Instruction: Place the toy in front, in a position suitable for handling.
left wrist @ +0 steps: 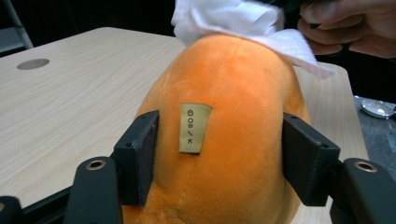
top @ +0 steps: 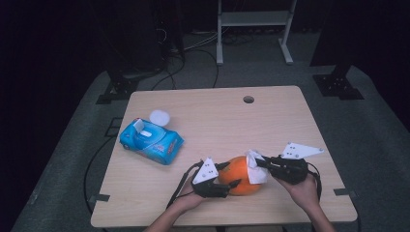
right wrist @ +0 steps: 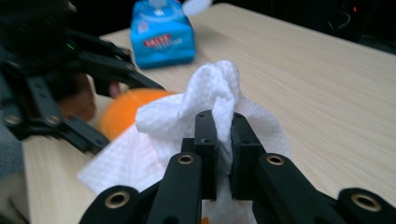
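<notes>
Work in hand: wiping an orange plush toy (top: 238, 175) with a white wipe (top: 255, 166). The toy lies on the table (top: 217, 116) near its front edge, well apart from the blue wipe pack (top: 151, 141) to its left. The left gripper (top: 223, 182) has its pads pressed on the toy's flanks. The right gripper (top: 257, 162) is clamped on the wipe, which lies on the toy's top. Judged status: wiping under way, most of the surface left

The left gripper view shows a small tan label (left wrist: 194, 127) on the toy; the right gripper view shows the wipe (right wrist: 210, 105) bunched above the jaws
</notes>
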A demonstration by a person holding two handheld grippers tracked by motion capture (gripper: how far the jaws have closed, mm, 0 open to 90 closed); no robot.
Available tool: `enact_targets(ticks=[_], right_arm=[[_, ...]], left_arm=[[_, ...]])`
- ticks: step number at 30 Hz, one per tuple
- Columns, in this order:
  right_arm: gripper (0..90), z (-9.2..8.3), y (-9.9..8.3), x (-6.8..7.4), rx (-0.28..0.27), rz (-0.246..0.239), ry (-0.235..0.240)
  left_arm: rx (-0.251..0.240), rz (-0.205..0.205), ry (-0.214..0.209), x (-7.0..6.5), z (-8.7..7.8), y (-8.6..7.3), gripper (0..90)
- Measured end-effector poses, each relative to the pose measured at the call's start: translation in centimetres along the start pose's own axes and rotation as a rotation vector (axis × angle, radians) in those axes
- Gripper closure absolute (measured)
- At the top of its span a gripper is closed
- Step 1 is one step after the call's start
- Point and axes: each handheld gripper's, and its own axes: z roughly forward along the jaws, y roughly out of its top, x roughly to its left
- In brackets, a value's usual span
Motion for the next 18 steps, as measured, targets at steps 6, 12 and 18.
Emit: enact_targets(ticks=[6,12,18], right_arm=[[83.1,0.3,0.8,1.4,-0.021,-0.070,0.038],[83.1,-0.3,0.3,0.3,-0.011,-0.029,-0.023],[83.1,-0.2,2.1,3.1,-0.059,-0.128,0.030]], left_arm=[[-0.013,-0.035,0.000,0.3,-0.1,0.0,31.8],[-0.017,-0.010,0.030,-0.7,-0.5,1.4,40.4],[0.007,0.033,0.039,-1.3,-0.9,2.3,42.1]])
